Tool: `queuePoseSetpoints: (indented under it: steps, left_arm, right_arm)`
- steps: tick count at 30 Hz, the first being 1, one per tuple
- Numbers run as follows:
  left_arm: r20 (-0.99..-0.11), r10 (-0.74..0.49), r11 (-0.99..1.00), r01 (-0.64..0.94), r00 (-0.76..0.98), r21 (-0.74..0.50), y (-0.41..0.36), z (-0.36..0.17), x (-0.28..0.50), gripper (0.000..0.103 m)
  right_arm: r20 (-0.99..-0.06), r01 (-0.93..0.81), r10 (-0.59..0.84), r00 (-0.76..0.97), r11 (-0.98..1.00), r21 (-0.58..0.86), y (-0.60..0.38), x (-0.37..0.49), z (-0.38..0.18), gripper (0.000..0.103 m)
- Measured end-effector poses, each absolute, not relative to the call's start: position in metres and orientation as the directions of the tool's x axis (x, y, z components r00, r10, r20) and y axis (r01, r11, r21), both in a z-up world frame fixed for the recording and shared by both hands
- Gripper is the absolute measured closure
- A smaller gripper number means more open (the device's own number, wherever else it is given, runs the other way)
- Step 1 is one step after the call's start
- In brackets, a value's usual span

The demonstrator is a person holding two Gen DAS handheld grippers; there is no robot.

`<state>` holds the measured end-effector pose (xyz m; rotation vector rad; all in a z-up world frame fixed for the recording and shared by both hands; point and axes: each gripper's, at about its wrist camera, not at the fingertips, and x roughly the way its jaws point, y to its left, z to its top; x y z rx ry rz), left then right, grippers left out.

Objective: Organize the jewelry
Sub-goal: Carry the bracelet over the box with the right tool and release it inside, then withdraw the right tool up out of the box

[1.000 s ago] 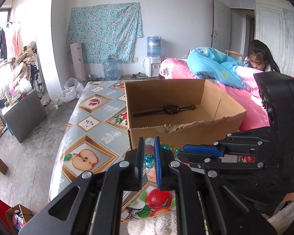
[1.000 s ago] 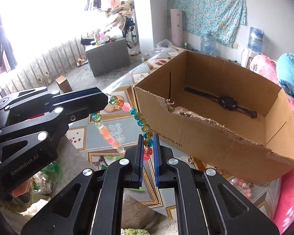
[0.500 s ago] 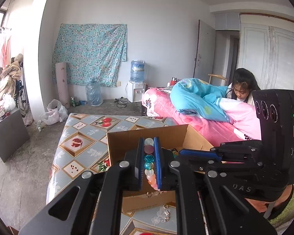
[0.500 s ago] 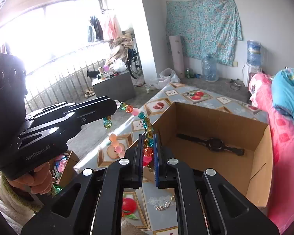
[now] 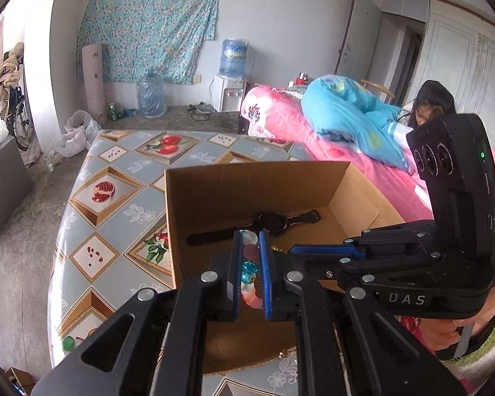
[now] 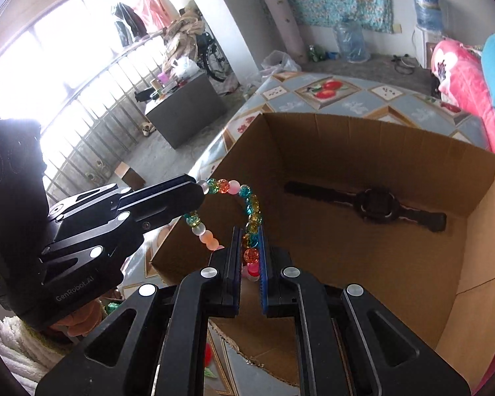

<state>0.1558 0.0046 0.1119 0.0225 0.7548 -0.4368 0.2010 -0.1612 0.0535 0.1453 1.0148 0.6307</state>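
Observation:
A string of coloured glass beads, a bracelet, hangs stretched between both grippers above an open cardboard box. My right gripper is shut on one end of it, over the box's near wall. My left gripper comes in from the left, shut on the other end. In the left wrist view the beads sit between the left gripper's blue pads, with the right gripper close beside it. A black wristwatch lies flat on the floor of the box.
The box stands on a table with a fruit-patterned cloth. A bed with a pink quilt runs along the right, and a person sits behind it. A grey cabinet stands on the floor to the left.
Both grippers have carried the bracelet from in front of the box's torn near wall to over its opening. The watch inside is now seen from above.

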Motion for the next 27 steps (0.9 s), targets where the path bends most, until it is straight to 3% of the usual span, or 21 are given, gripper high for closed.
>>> queuePoseSetpoints:
  steps: [9, 19, 27]
  left_arm:
    - [-0.785, -0.264, 0.933, 0.354, 0.56, -0.062, 0.0, 0.071, 0.192, 0.093]
    - [-0.661, -0.312, 0.937, 0.337, 0.682, -0.094, 0.034, 0.094, 0.18, 0.089]
    - [-0.58, -0.437, 0.891, 0.42, 0.688, -0.174, 0.054, 0.108, 0.155, 0.087]
  right_arm:
    - [-0.819, -0.315, 0.528, 0.224, 0.835, 0.452, -0.156, 0.234, 0.018, 0.091]
    - [-0.763, -0.267, 0.48, 0.433, 0.877, 0.4, -0.191, 0.197, 0.056, 0.088]
    - [-0.623, -0.259, 0.449, 0.641, 0.89, 0.375, -0.232, 0.133, 0.099, 0.082]
